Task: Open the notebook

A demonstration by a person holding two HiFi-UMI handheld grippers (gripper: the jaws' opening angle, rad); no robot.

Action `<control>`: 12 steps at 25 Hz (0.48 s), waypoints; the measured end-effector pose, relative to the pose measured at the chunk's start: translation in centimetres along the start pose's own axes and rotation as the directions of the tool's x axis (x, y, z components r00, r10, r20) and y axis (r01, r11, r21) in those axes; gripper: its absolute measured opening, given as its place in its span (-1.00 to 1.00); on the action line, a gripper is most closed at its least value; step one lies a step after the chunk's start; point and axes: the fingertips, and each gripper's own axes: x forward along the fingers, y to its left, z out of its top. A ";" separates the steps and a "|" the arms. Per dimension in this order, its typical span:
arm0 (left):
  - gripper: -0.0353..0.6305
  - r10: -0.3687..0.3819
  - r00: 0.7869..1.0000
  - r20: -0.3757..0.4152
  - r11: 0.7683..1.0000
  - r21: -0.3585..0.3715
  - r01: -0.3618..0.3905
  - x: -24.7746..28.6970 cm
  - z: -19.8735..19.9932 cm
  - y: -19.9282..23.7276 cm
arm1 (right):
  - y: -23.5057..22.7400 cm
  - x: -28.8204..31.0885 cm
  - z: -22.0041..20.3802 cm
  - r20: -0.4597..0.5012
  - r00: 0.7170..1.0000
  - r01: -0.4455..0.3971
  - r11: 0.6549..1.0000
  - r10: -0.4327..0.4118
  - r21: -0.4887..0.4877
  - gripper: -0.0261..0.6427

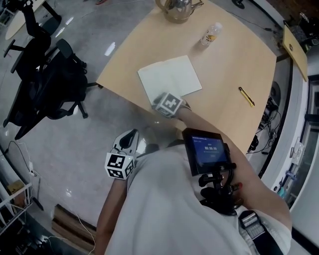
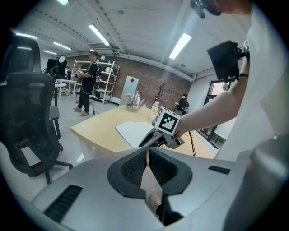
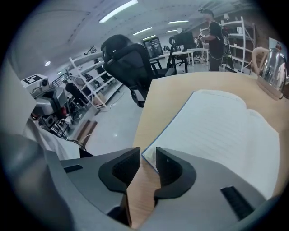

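No legible text, number or brand anywhere. Blue-lit screen of black chest-mounted device (image 1: pixel 208 151): pale characters, too blurred to read. Label on small clear plastic bottle (image 1: pixel 211 34): illegible.

Bright ceiling strip lights (image 2: pixel 101 34); fisheye edges dark, floor (image 1: pixel 110 49) glare

- The silver metal kettle (image 1: pixel 177 11) is cut off by the head view's top edge.
- The print on the small clear plastic bottle (image 1: pixel 211 34) is too small to read.
- My right gripper (image 1: pixel 160 101) is blurred in the head view and hides the near corner of the open white notebook (image 1: pixel 169 77).
- In the right gripper view, part of the notebook's near edge lies hidden under one jaw.
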 end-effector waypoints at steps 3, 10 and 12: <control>-0.83 -0.017 1.000 0.011 1.000 0.000 0.017 0.1 0.3 0.7 | 0.4 0.1 0.0 -0.006 1.000 0.005 1.000 -0.005 0.005 -0.57; -0.83 -0.077 0.996 0.035 0.997 0.029 0.076 0.4 1.6 2.5 | -0.6 -0.3 2.5 0.054 0.992 0.116 0.993 -0.117 0.016 -0.56; -0.83 -0.094 0.995 0.032 0.995 0.035 0.093 0.4 1.9 2.2 | -0.8 -1.3 2.5 0.052 0.989 0.138 0.990 -0.139 0.017 -0.56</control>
